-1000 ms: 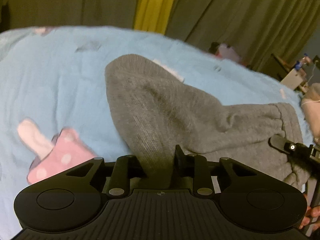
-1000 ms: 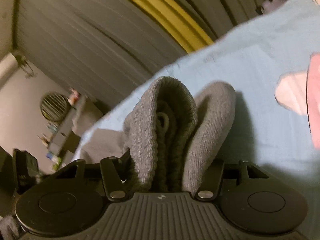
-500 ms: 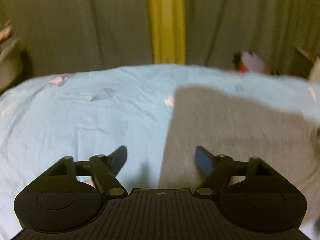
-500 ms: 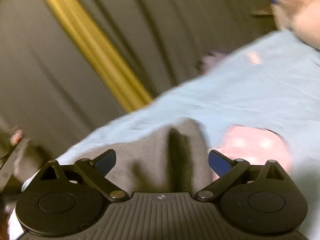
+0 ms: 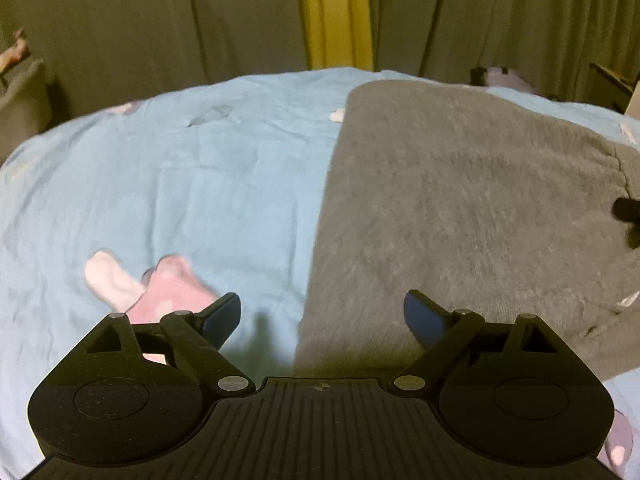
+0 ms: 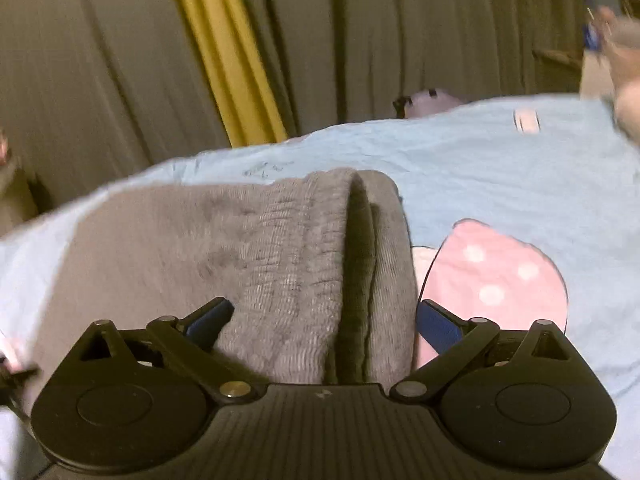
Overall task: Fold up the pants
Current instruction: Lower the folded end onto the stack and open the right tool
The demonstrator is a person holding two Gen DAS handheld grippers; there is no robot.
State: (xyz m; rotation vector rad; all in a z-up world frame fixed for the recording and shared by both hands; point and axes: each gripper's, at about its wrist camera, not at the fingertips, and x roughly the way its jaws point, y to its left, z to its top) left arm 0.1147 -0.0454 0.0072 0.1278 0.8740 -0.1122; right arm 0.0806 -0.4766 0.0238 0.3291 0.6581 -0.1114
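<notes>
Grey knit pants (image 5: 460,200) lie flat and folded on a light blue bed sheet (image 5: 180,184). My left gripper (image 5: 322,316) hovers over their left edge; its jaws are opening and nothing is gripped, the cloth edge running below the gap. In the right wrist view the ribbed waistband (image 6: 304,248) of the pants (image 6: 180,240) lies doubled over between the fingers of my right gripper (image 6: 324,322), which stands wide open, its pads not pressing the cloth. A dark tip of the right gripper (image 5: 628,212) shows at the right edge of the left wrist view.
The sheet (image 6: 500,168) carries pink spotted mushroom prints (image 5: 172,288) (image 6: 492,272). Grey curtains (image 5: 120,20) with a yellow strip (image 5: 336,12) hang behind the bed. A small purple object (image 6: 432,102) sits at the bed's far edge.
Both grippers were shut on lifted grey cloth a second ago; both have let go and opened wide. The pants have dropped flat onto the sheet.
</notes>
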